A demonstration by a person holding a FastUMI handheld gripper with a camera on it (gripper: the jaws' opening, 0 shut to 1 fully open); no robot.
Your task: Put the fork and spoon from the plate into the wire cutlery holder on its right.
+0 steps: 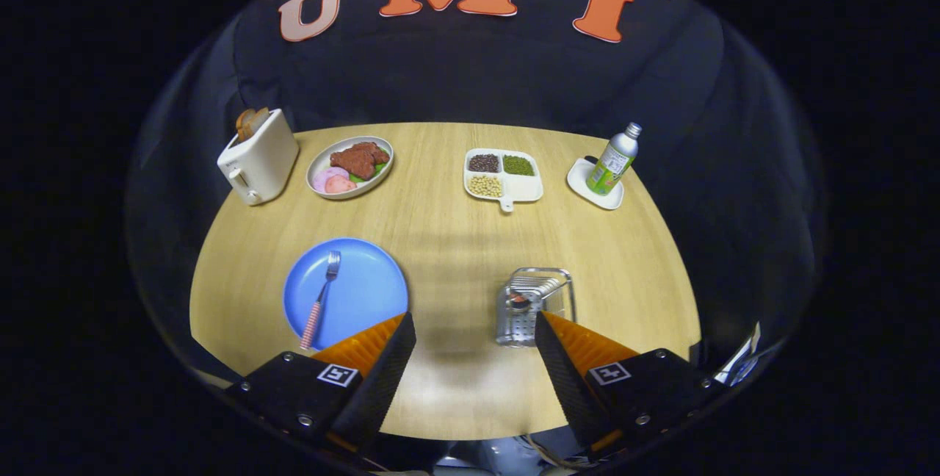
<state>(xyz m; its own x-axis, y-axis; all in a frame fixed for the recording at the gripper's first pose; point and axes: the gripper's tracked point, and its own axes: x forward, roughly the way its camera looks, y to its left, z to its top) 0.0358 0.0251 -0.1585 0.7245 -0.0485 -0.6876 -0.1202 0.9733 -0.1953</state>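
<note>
Tongs spread wide and gripping nothing, hovering above the near part of the wooden bench. Just ahead of the left finger sits the blue plate, with the fork lying on it, striped handle toward the tongs. Touching the right finger's tip in view: the wire cutlery holder, something dark already inside, too small to identify. Beyond, toaster, food plates, bottle.
</note>
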